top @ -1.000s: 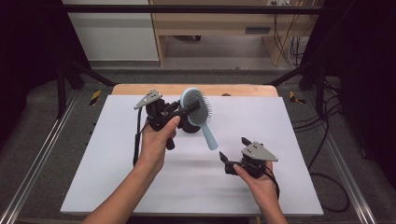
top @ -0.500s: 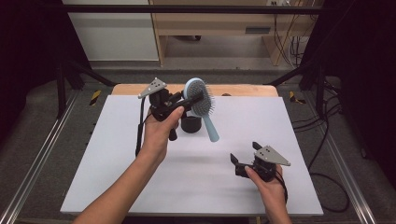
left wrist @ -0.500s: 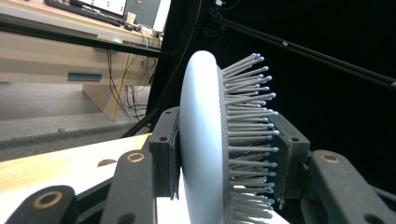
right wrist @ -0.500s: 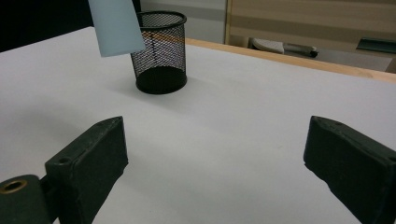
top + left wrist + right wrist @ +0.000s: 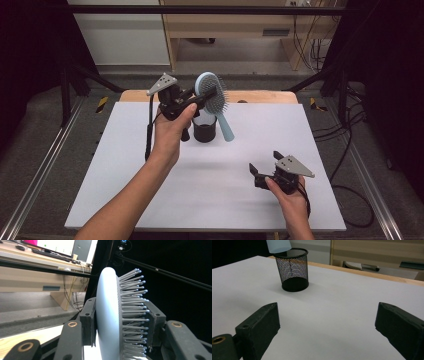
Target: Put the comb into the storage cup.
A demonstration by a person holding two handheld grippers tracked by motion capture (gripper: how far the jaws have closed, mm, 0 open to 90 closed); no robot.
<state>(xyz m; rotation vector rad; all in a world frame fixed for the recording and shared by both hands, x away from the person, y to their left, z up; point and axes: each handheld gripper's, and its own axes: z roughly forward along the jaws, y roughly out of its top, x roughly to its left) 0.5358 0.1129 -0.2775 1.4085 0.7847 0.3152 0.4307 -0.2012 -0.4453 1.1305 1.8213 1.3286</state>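
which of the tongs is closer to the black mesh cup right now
Left. The left tongs hold the hairbrush just above the mesh cup; the right tongs sit open, well off toward the near right.

Your bare, sleeveless forearms enter from six o'clock. Left black two-jaw gripper (image 5: 202, 97): grey three-cornered plate on top, black cable trailing, brass-ringed screws in the jaw arms, ribbed pads. Right black two-jaw gripper (image 5: 263, 167): matching grey plate at three o'clock, black cable.

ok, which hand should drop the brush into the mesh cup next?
Left. The left gripper is already shut on the brush head, and the handle hangs right by the cup. The right gripper sits open and empty, low over the table, well short of the cup.
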